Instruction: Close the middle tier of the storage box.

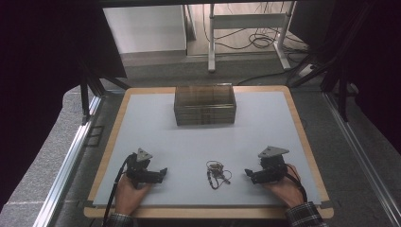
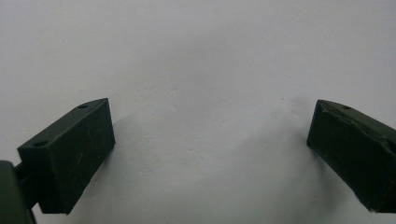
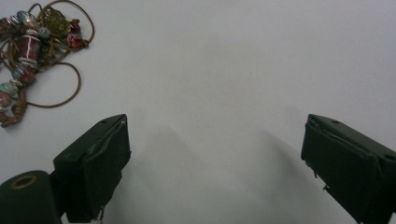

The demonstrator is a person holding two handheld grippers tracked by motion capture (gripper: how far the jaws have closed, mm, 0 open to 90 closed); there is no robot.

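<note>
The white tabletop, matte and smooth with a light wooden edge, bears everything. At its far side stands a rectangular box of dark see-through plastic with low walls; what is inside it I cannot tell. Nearer to the person than the box, between the two hands, lies the beaded cord necklace, a small tangle. The right gripper view shows it closer: a thin brown cord with round glossy beads in red, blue and silver. The left gripper and the right gripper rest on either side of the necklace, apart from it. Both have their jaws spread with only bare table between them.
</note>
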